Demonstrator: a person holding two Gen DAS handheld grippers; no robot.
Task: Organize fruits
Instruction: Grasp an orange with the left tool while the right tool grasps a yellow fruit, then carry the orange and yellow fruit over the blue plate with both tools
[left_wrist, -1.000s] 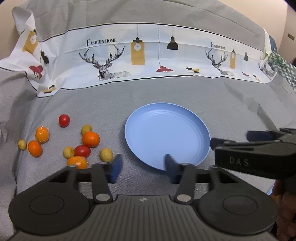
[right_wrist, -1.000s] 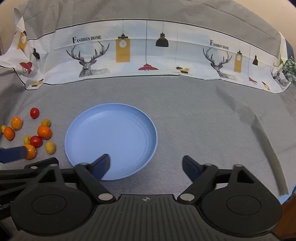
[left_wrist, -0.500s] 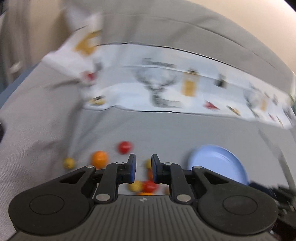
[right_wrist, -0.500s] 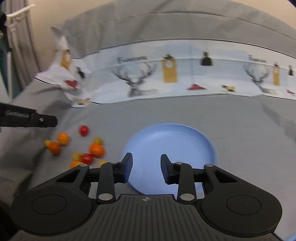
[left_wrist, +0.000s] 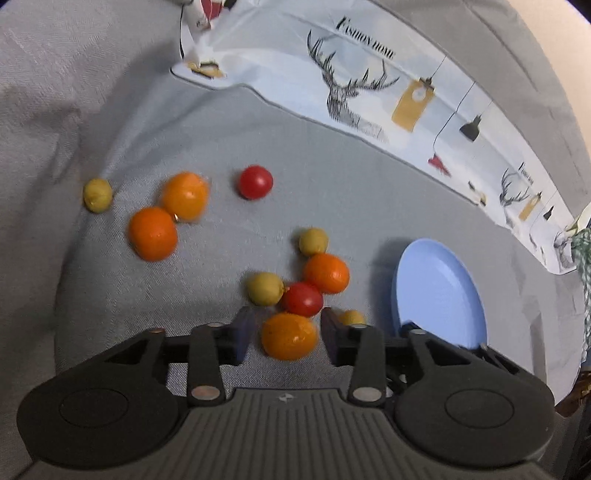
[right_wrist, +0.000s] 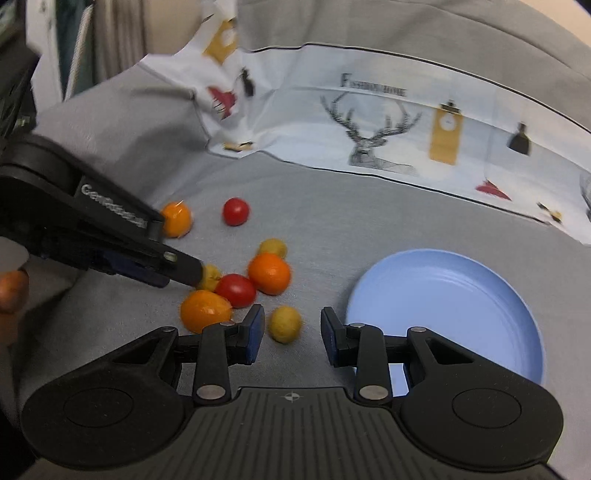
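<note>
Both grippers sit low over the fruit cluster on the grey cloth (left_wrist: 351, 192), with the blue plate (right_wrist: 461, 295) empty beside the cluster.

Left gripper (left_wrist: 287, 334): jaws have just been opening. They now stand apart on either side of the nearest orange (left_wrist: 290, 335), with a gap showing at each pad — nothing clamped yet.

Right gripper (right_wrist: 292, 334): jaws part-open after closing down within the last second. The yellow-green fruit (right_wrist: 284, 324) lies between them, nearer the left pad, not pressed.

Fruit layout, left wrist view: a red tomato (left_wrist: 302, 299) and a second yellow-green fruit (left_wrist: 265, 288) touch just beyond the orange. Another orange (left_wrist: 327, 273) sits behind them. Two more oranges, a lone tomato and a yellow one lie further toward the cloth's far side.

Step in hand, as I judge it — seat each gripper on its own fruit and close.

- Left: centre the orange between the pads and lower until they meet its widest part. Avoid nudging the tomato behind it, since round fruit rolls on cloth.
- Right: shift a little so the small fruit sits mid-gap, then close gently.
- The two grippers are close together, so keep them from crossing.
</note>
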